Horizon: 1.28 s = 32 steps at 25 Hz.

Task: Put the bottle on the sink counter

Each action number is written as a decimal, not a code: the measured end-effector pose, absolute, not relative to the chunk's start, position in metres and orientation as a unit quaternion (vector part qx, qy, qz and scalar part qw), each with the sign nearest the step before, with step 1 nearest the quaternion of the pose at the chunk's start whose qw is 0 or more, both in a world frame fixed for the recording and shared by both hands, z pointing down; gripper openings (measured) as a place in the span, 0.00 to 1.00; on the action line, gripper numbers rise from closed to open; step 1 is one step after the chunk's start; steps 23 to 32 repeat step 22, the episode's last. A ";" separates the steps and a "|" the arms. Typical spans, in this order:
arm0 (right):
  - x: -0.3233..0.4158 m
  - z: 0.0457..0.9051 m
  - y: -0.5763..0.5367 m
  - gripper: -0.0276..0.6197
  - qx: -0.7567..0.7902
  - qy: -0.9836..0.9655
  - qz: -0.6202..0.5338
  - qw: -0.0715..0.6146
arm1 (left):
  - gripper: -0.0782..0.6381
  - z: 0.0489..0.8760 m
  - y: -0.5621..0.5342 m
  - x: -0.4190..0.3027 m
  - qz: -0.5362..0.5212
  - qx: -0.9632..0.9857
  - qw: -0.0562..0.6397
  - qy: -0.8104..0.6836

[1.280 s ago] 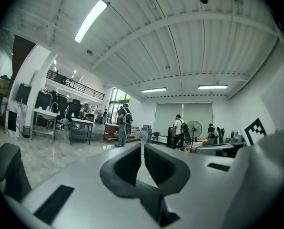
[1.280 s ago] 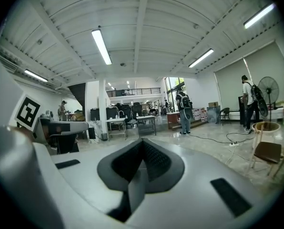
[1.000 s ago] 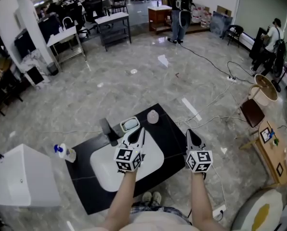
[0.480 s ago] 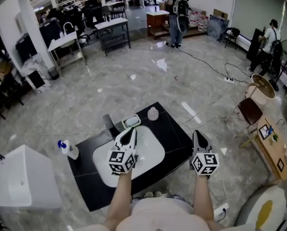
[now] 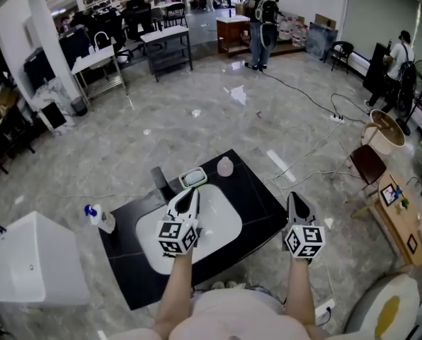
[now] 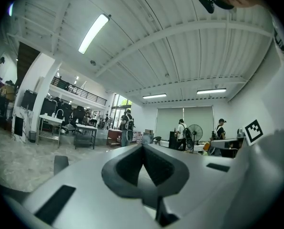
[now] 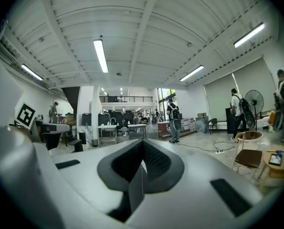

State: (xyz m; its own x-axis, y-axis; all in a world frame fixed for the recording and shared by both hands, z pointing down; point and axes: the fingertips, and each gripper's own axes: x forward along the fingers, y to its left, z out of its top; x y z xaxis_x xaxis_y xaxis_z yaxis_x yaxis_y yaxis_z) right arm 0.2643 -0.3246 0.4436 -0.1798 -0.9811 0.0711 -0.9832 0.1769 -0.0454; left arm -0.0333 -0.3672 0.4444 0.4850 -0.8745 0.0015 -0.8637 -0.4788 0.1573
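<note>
L tool (image 5: 191,193), R tool (image 5: 294,198) closed — bottle (image 5: 102,221) clear, blue-capped

Counter (image 5: 260,204) bare right of basin (image 5: 221,222) — faucet (image 5: 160,183) and soap dish (image 5: 191,180) crowd back edge, white box (image 5: 27,261) near bottle (image 5: 98,218)

left gripper (image 5: 188,197): on my feed, a pale grey shell tapering to dark jaws, with a white cube (image 5: 177,236) of black square markers at its rear.
right gripper (image 5: 294,202): the same build, with its own marker cube (image 5: 304,241).
pads (image 6: 125,168): dark grey, finely textured, set in a spade-shaped recess; I see dark rectangular slots (image 6: 54,204) in the shell on either side.
arms (image 5: 174,289): bare behind the cubes.
clothing: a pale top (image 5: 232,326) at the bottom edge.
</note>
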 end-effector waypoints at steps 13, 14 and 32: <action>0.266 0.449 -0.327 0.06 0.639 -0.768 0.044 0.021 | 0.15 0.450 -0.368 -0.035 -0.027 0.859 0.067 -0.507; 0.265 0.449 -0.327 0.06 0.638 -0.768 0.045 0.022 | 0.15 0.450 -0.368 -0.034 -0.026 0.860 0.067 -0.506; 0.264 0.450 -0.326 0.06 0.640 -0.767 0.042 0.023 | 0.15 0.450 -0.367 -0.034 -0.030 0.862 0.067 -0.501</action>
